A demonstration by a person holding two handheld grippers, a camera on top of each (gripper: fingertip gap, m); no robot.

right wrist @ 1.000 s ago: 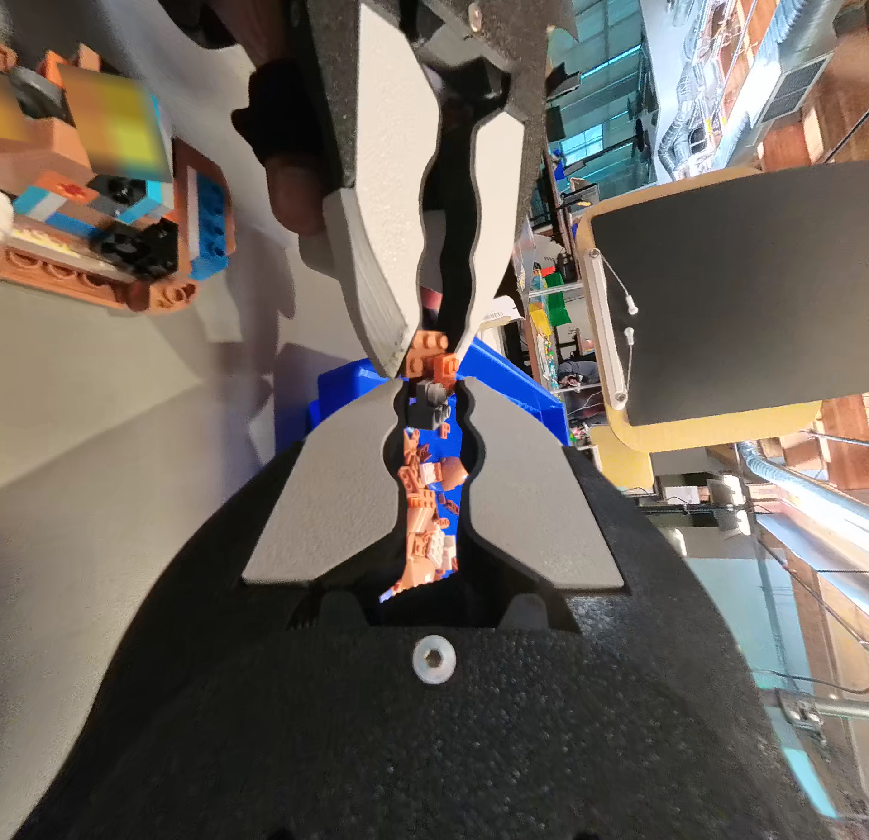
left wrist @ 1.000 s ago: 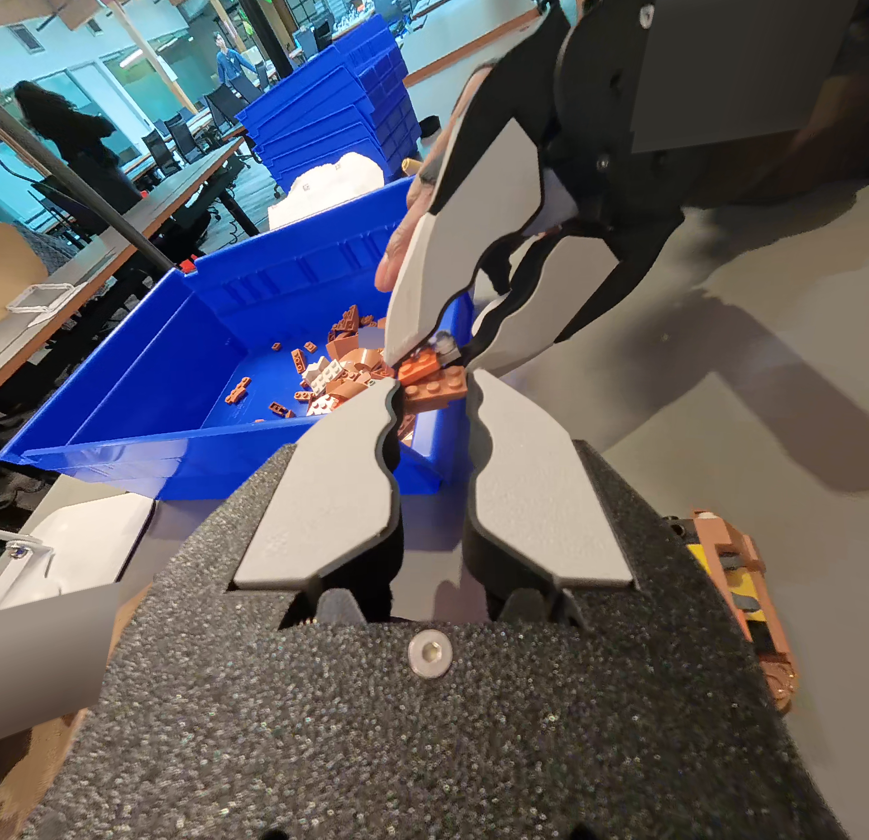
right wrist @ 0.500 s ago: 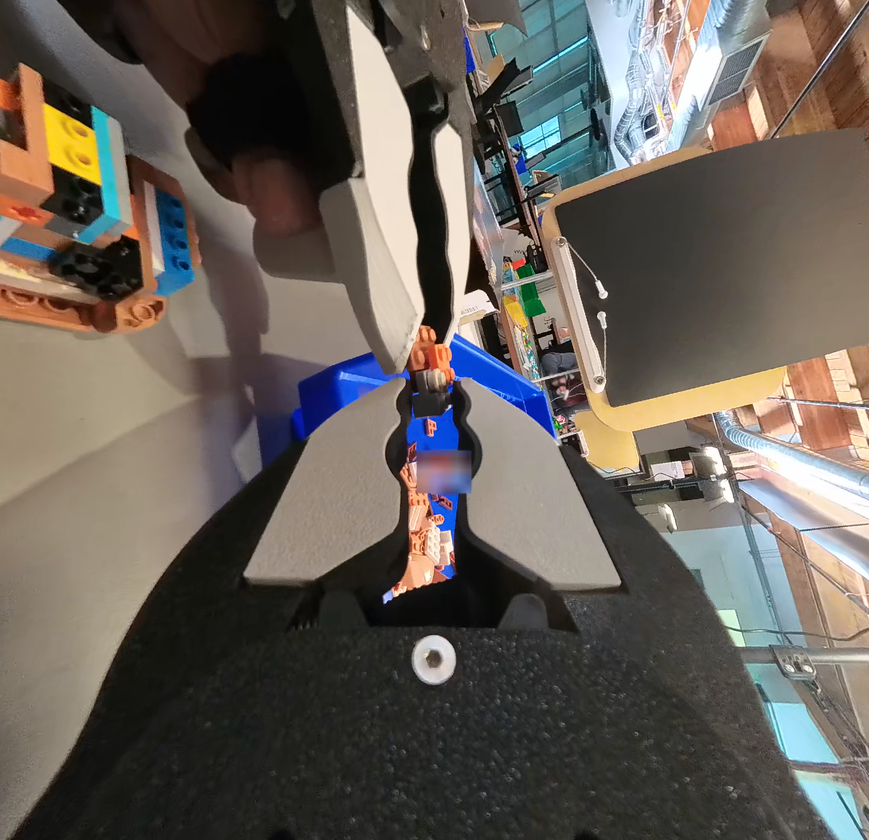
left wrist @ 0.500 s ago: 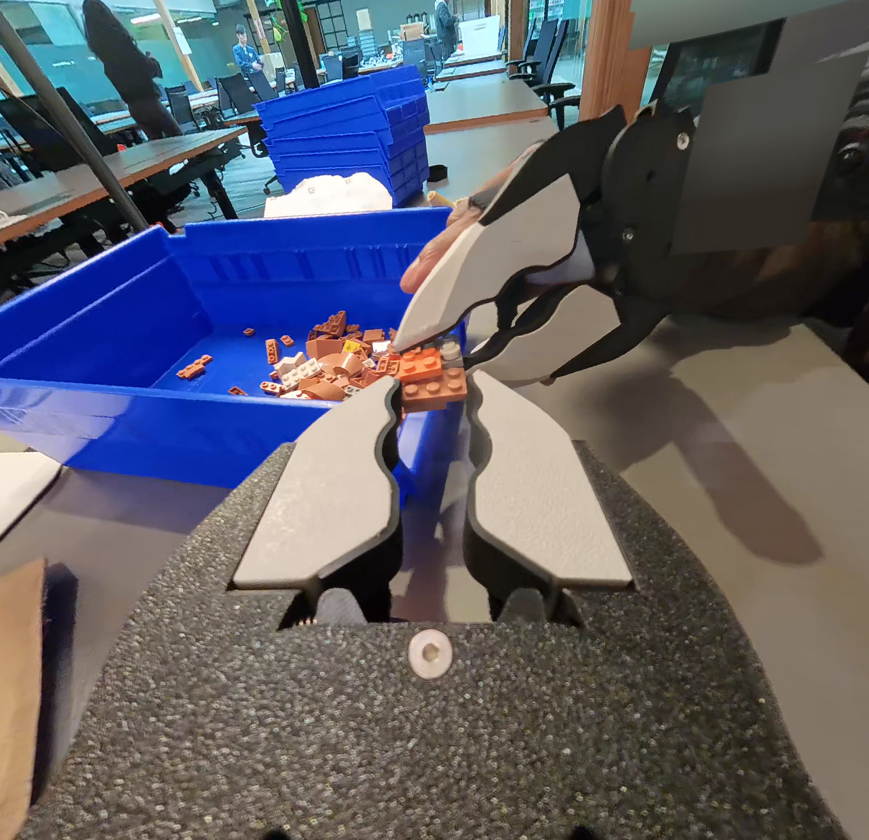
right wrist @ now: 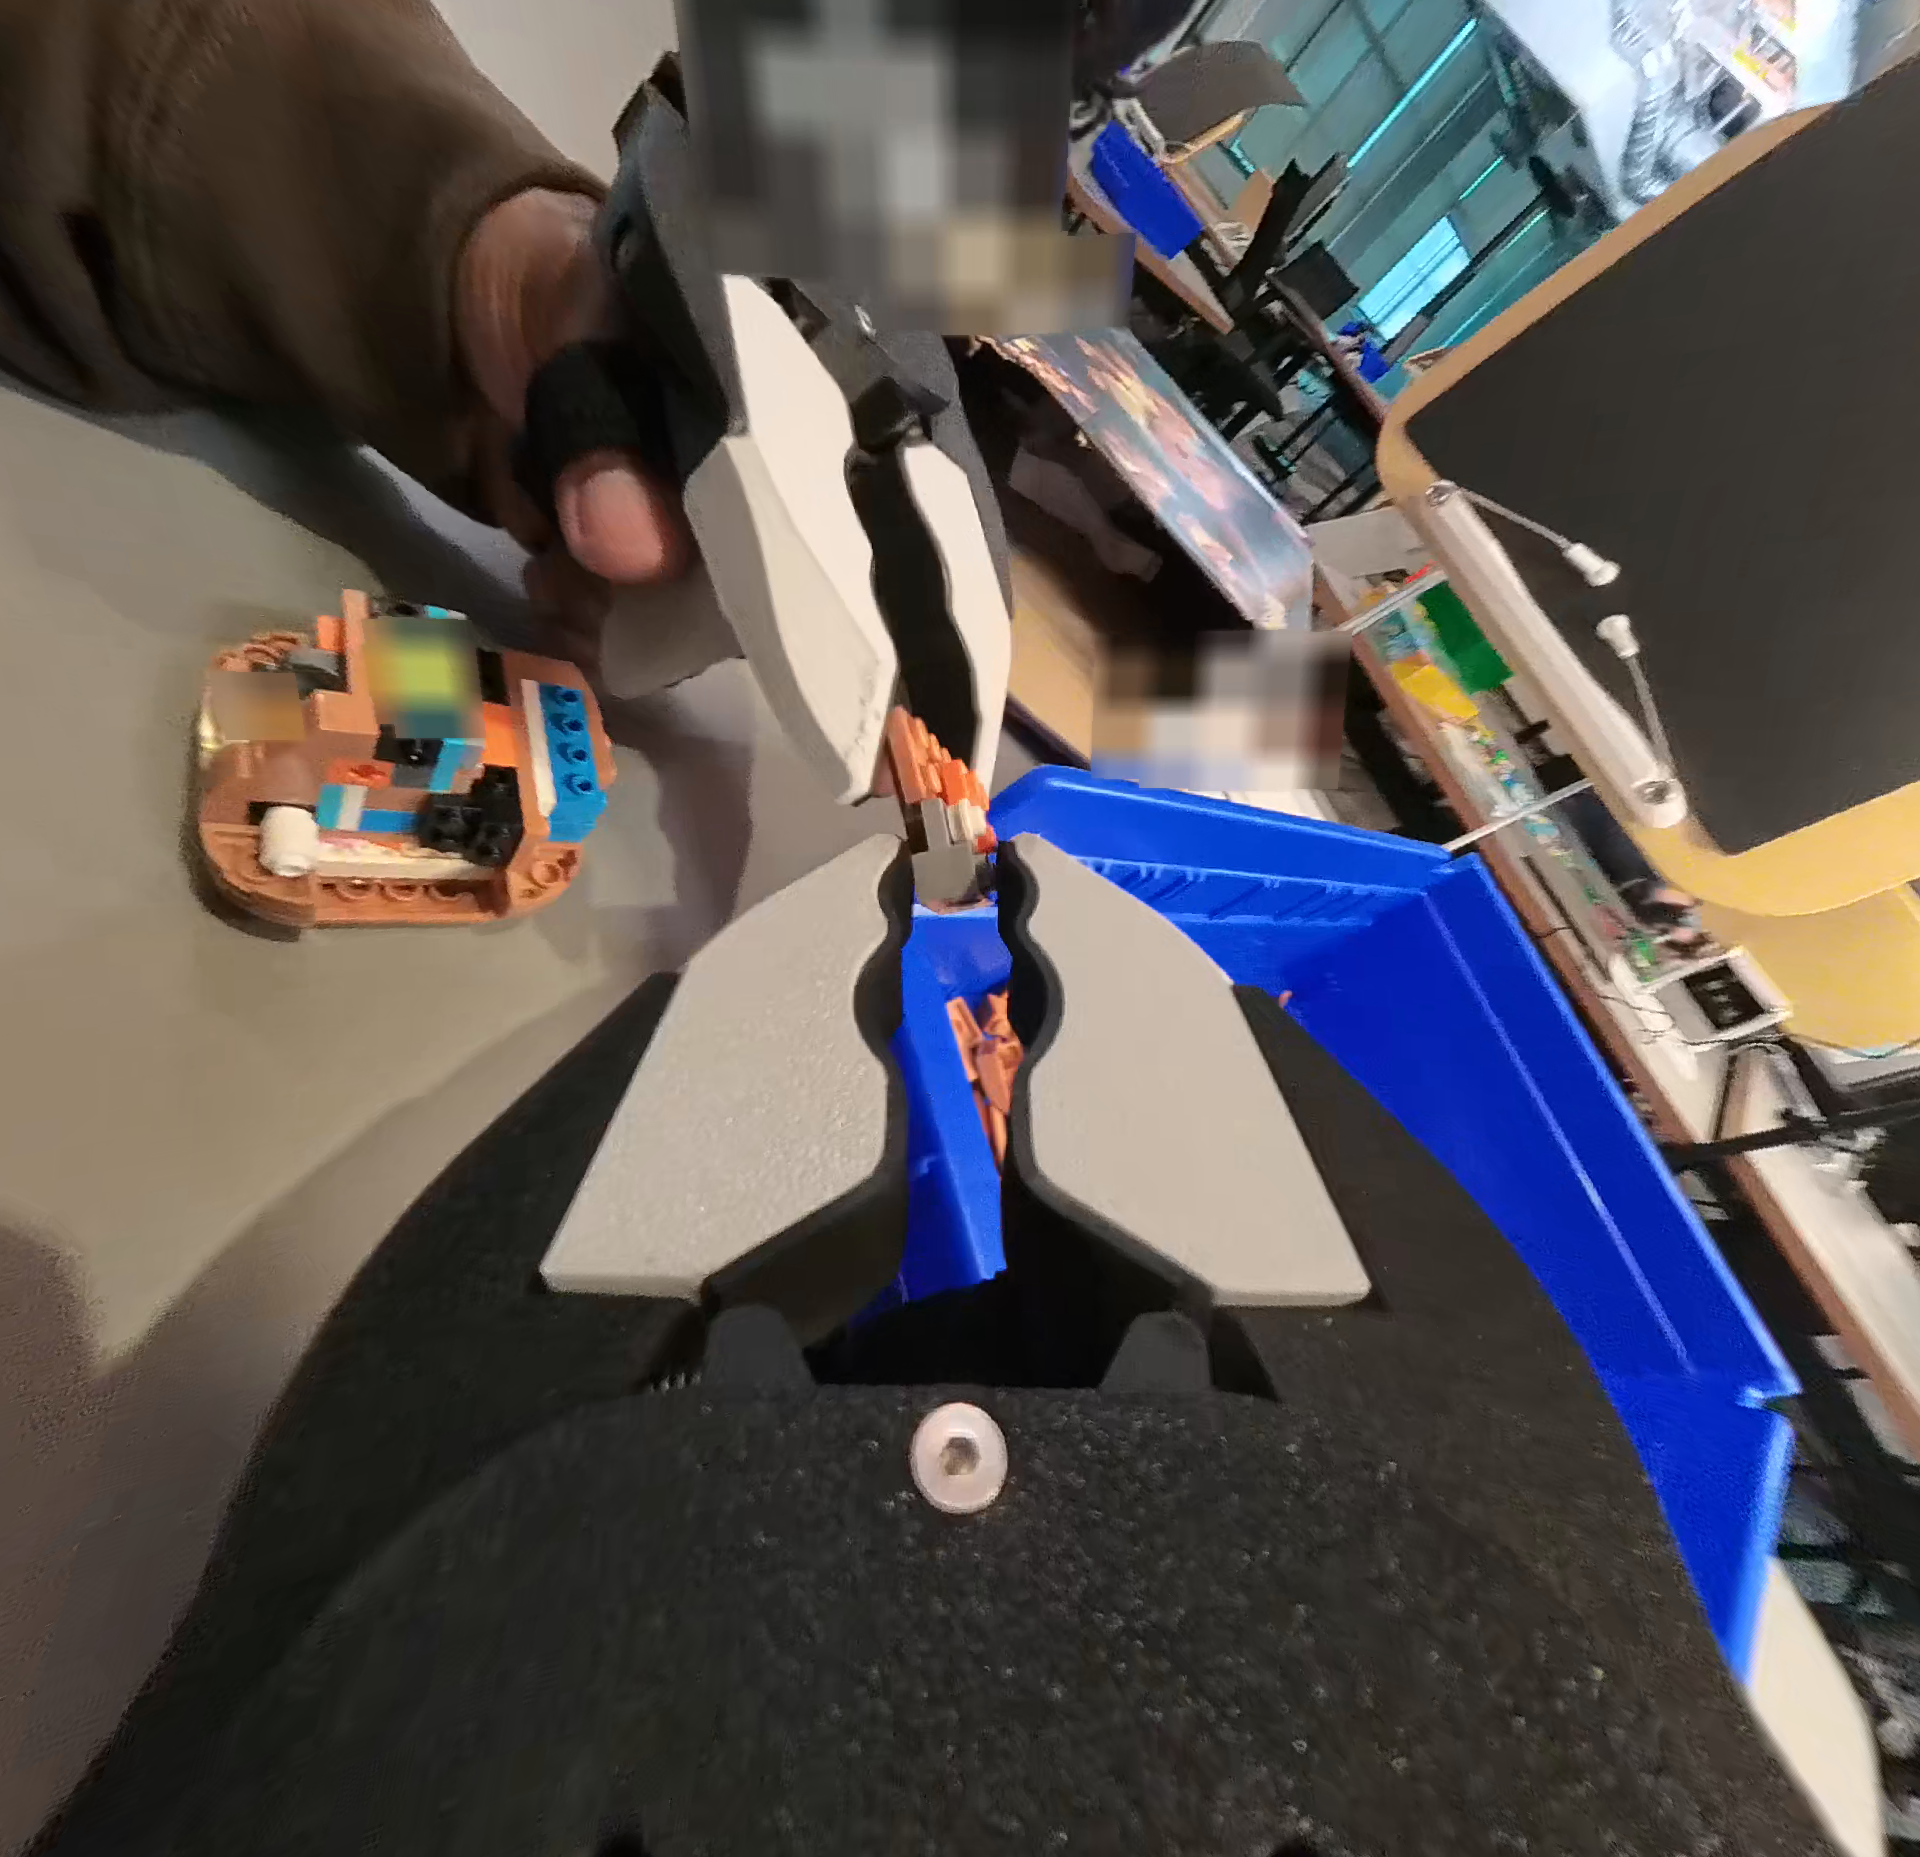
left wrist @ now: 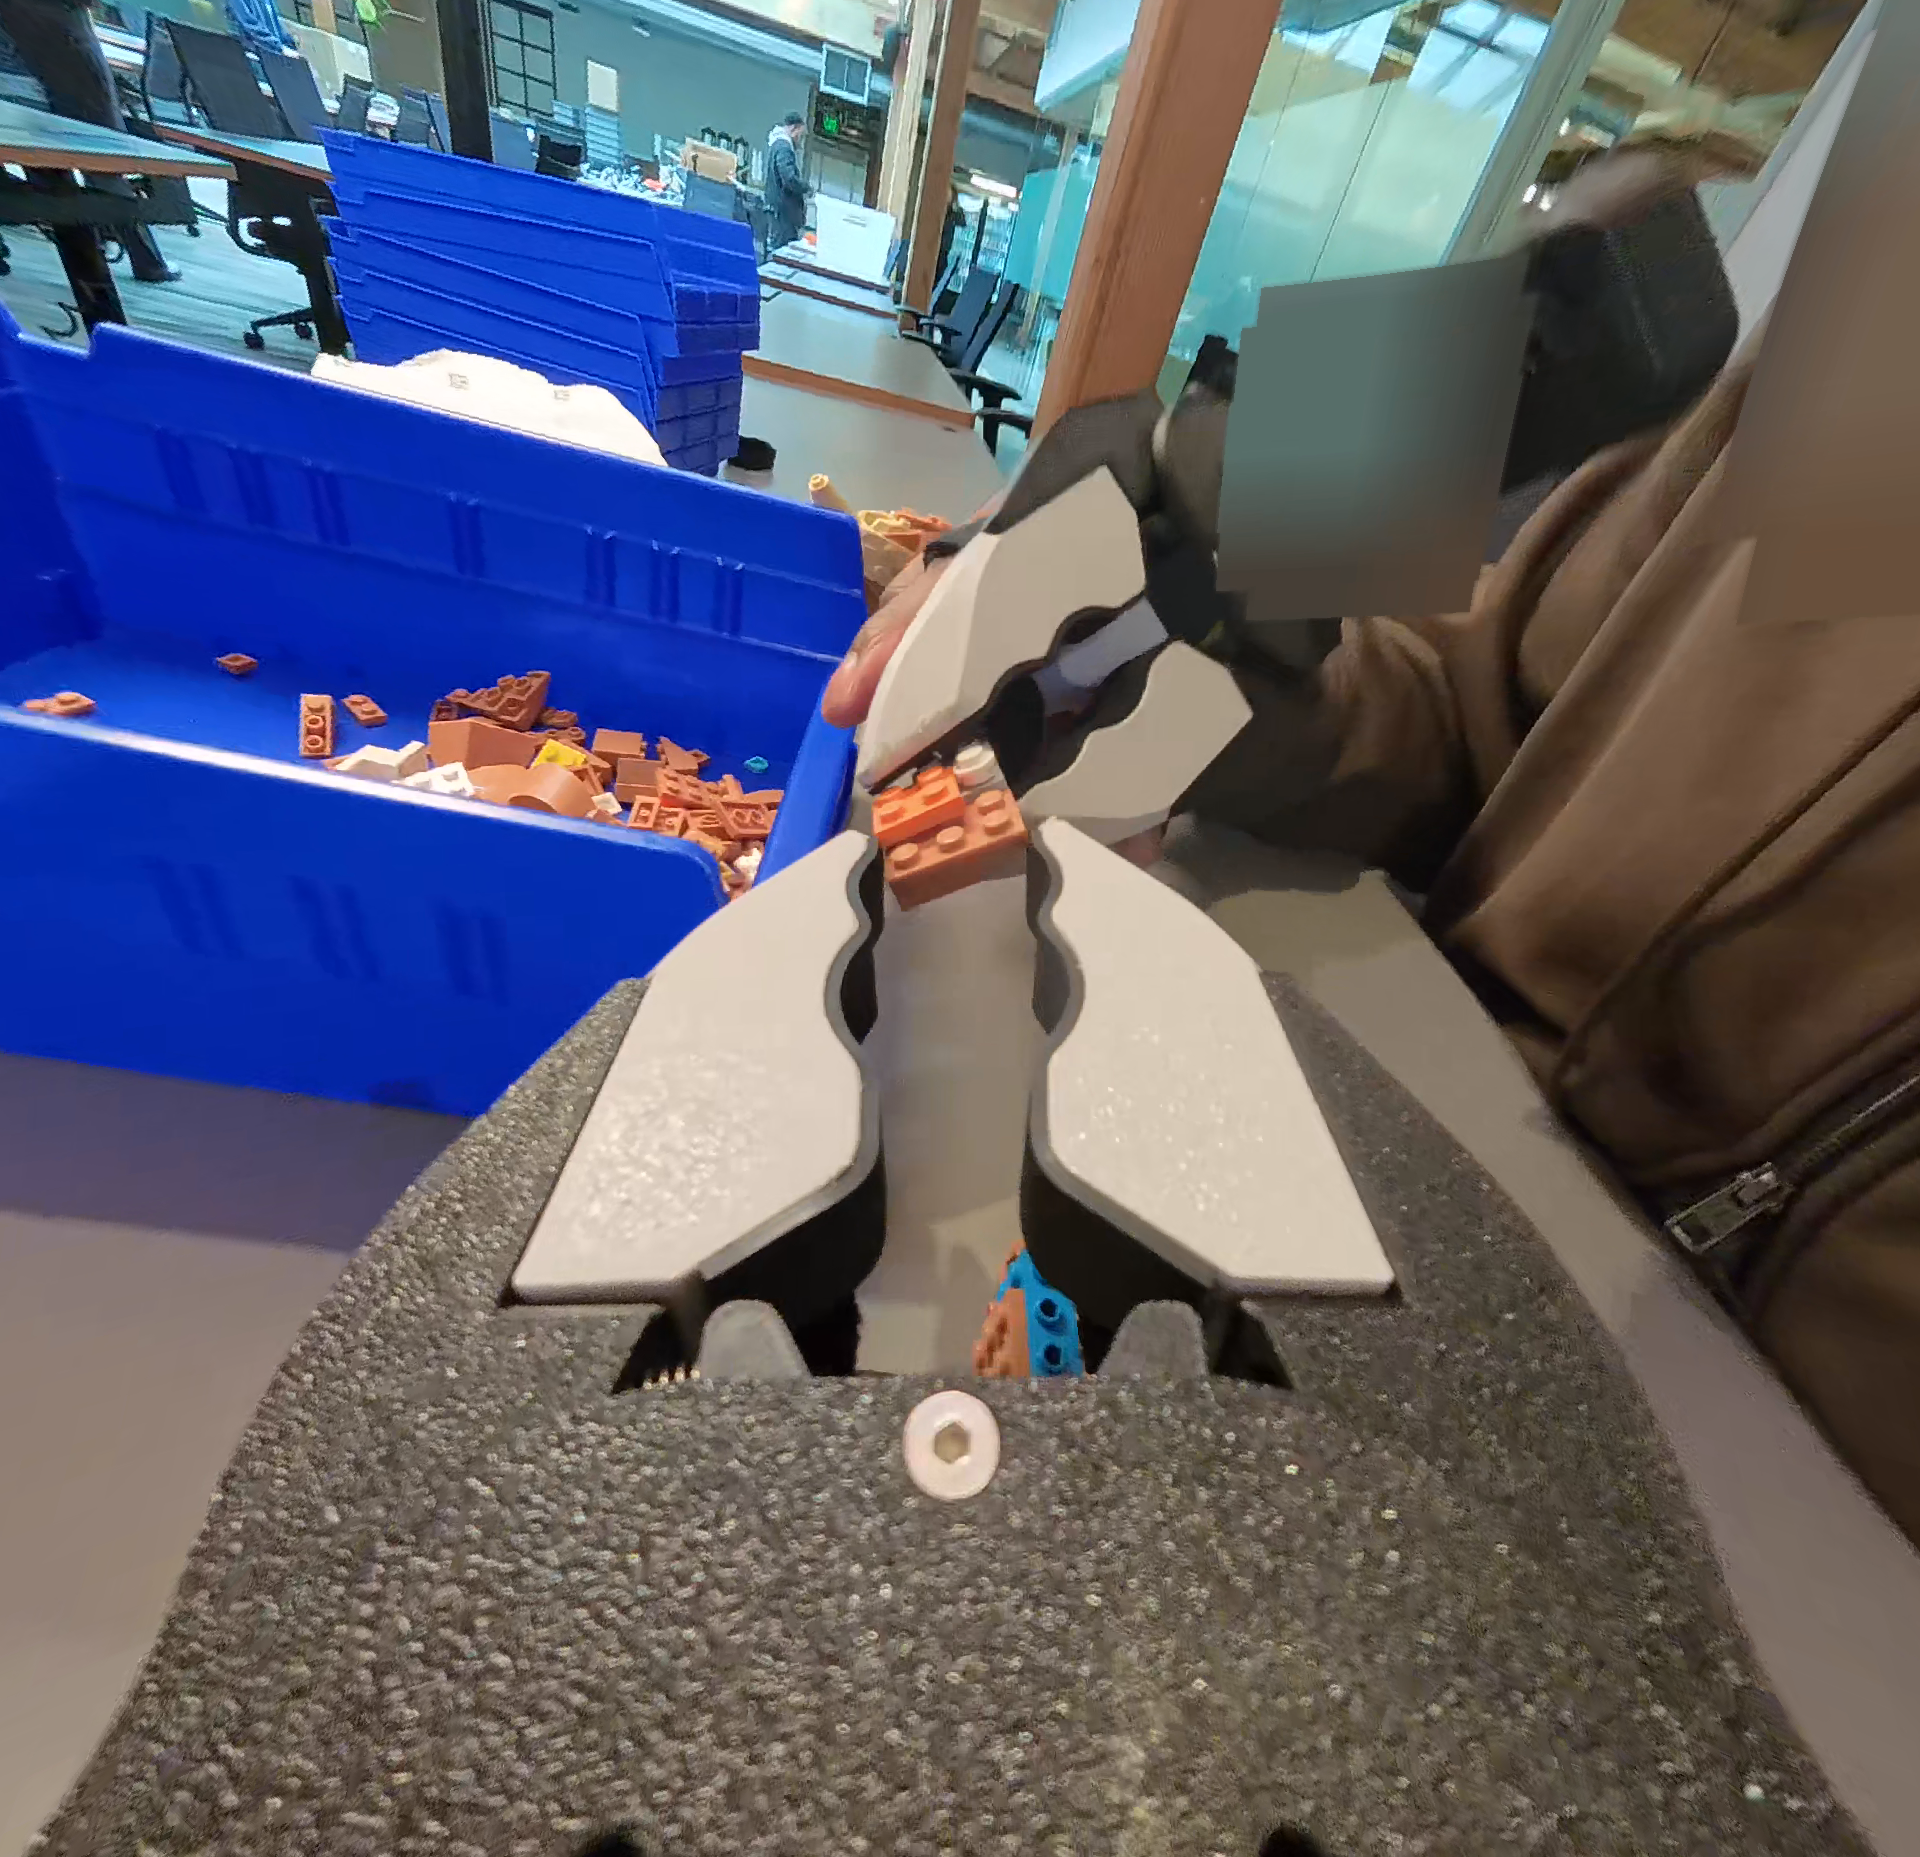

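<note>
- Your grey surface (left wrist: pixel 1351 986) carries everything here, with your brown jacket sleeve (left wrist: pixel 1621 768) lying over its right side in the left wrist view.
- The blue bin (left wrist: pixel 343 934) sits on the surface to the left of your left gripper; a loose heap of brown and orange bricks (left wrist: pixel 582 758) lies on its floor near the right wall. In the right wrist view the same bin (right wrist: pixel 1455 986) lies ahead and to the right.
- A stack of empty blue bins (left wrist: pixel 540 280) stands farther back behind it.
- A small built model (right wrist: pixel 405 768) of brown, blue, black and white bricks rests on the surface, well apart from both grippers, at the left of the right wrist view.
- Your left gripper (left wrist: pixel 954 851) has its fingers closed on the orange brick piece (left wrist: pixel 951 831), held at the tips above the surface, just beside the bin's near right corner.
- Your right gripper (right wrist: pixel 948 857) meets it tip to tip: its fingers pinch the small grey and white part (right wrist: pixel 945 851) at the end of that same piece.
- Your left hand (right wrist: pixel 551 394) wraps the left gripper's handle, one fingertip against a finger plate.
</note>
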